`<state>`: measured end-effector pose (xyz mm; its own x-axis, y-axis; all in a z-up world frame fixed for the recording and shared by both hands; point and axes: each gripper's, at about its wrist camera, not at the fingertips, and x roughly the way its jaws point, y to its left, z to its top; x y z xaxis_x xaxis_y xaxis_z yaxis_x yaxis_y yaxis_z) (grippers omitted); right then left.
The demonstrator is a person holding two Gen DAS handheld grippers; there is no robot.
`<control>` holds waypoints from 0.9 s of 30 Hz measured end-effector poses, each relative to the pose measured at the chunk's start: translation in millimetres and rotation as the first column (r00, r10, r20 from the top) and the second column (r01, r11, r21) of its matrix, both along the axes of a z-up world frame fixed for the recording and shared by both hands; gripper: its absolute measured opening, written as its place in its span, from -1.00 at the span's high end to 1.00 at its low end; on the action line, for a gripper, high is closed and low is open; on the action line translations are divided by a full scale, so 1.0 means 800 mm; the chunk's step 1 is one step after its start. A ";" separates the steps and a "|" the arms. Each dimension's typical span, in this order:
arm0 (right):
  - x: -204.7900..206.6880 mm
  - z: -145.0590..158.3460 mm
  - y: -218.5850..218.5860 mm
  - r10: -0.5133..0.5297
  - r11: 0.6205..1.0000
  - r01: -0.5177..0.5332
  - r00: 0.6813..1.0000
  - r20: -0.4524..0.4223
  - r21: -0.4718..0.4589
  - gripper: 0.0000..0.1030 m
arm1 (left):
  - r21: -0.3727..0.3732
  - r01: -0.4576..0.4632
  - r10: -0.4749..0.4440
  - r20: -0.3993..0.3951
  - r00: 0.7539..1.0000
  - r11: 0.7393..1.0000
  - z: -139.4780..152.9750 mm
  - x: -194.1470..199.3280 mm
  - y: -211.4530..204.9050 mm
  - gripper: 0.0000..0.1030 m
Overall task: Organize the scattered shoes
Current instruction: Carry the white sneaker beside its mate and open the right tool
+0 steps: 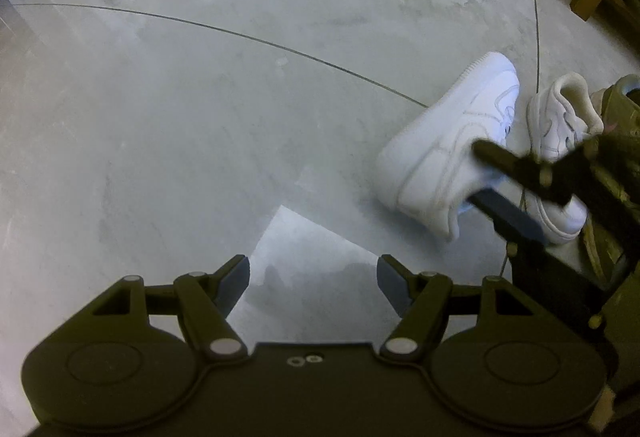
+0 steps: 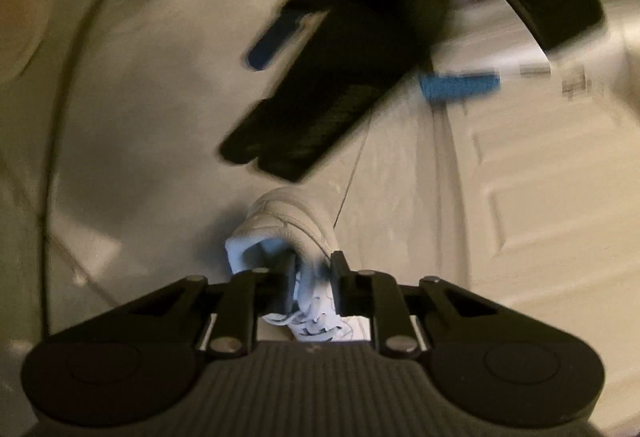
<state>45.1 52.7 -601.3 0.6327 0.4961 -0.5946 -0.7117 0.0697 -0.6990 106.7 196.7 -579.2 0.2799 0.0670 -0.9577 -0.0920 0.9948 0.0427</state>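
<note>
1. The left hand-held gripper (image 1: 313, 279) is hovering over bare floor (image 1: 200, 117), jaws standing wide with nothing between them.
2. The near sneaker (image 1: 452, 153) is lying to its right, long axis running away from the camera.
3. The right hand-held gripper (image 2: 313, 283) is pinching that sneaker's collar, jaws nearly closed on it, so it is the nearer one.
4. The second sneaker (image 1: 554, 157) is sitting just beyond.

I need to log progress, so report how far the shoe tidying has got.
Done: nothing looks arranged yet; the two white sneakers lie askew on the floor. In hand: the right gripper is shut on one white sneaker's collar. Left: the other white sneaker is untouched, and the left gripper hangs open over bare floor.
</note>
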 end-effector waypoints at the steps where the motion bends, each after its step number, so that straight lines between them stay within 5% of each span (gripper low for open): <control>1: 0.017 0.014 0.001 -0.060 0.998 0.062 0.996 -0.063 0.032 0.64 | 0.002 -0.002 0.002 0.006 1.000 1.000 0.001 -0.001 0.001 -0.37; 3: 0.056 0.046 0.001 -0.193 0.972 0.215 0.959 -0.206 0.090 0.65 | 0.006 -0.012 0.012 0.023 1.000 1.000 0.004 -0.001 0.006 -0.37; 5: 0.101 0.078 -0.007 -0.321 0.910 0.396 0.861 -0.394 0.125 0.65 | -0.002 -0.027 0.027 0.037 0.999 1.000 0.008 -0.001 0.012 -0.37; 8: 0.176 0.114 -0.037 -0.439 0.734 0.673 0.573 -0.692 0.092 0.65 | -0.021 -0.039 0.040 0.046 0.998 0.999 0.010 -0.002 0.014 -0.37; 10: 0.224 0.120 -0.072 -0.432 0.576 0.817 0.293 -0.853 -0.011 0.65 | -0.035 -0.035 0.036 0.050 0.998 0.999 0.011 -0.001 0.014 -0.37; 13: 0.275 0.092 -0.115 -0.361 0.400 0.895 -0.046 -0.931 -0.200 0.71 | -0.045 -0.022 0.025 0.056 0.998 0.999 0.011 0.000 0.014 -0.37; 14: 0.286 0.082 -0.119 -0.347 0.364 0.899 -0.114 -0.931 -0.245 0.75 | -0.048 -0.020 0.022 0.057 0.998 0.999 0.009 0.002 0.014 -0.37; 16: 0.299 0.067 -0.110 -0.372 0.324 0.904 -0.150 -0.916 -0.280 0.81 | -0.057 -0.016 0.019 0.059 0.998 0.998 0.011 -0.001 0.017 -0.37; 21: 0.305 0.050 -0.132 -0.506 0.313 0.908 -0.088 -0.858 -0.277 0.71 | -0.059 0.000 0.004 0.065 0.998 0.998 0.012 -0.007 0.019 -0.37; 23: 0.277 0.066 -0.106 -0.525 0.347 0.912 -0.007 -0.851 -0.221 0.62 | -0.068 0.009 -0.004 0.073 0.997 0.998 0.008 0.001 0.017 -0.37; 25: 0.254 0.084 -0.095 -0.509 0.388 0.915 0.112 -0.854 -0.111 -0.22 | -0.099 0.024 -0.014 0.103 0.995 0.995 0.007 0.017 0.011 -0.37; 27: 0.223 0.108 -0.106 -0.438 0.421 0.906 0.249 -0.864 0.048 -0.48 | -0.132 0.026 -0.009 0.126 0.992 0.991 0.013 0.030 0.007 -0.37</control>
<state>223.5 -32.5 -514.6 0.4032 0.4036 -0.8213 -0.3536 0.8965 0.2670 130.7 202.2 -569.2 0.3981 -0.0646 -0.9151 -0.0710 0.9924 -0.1009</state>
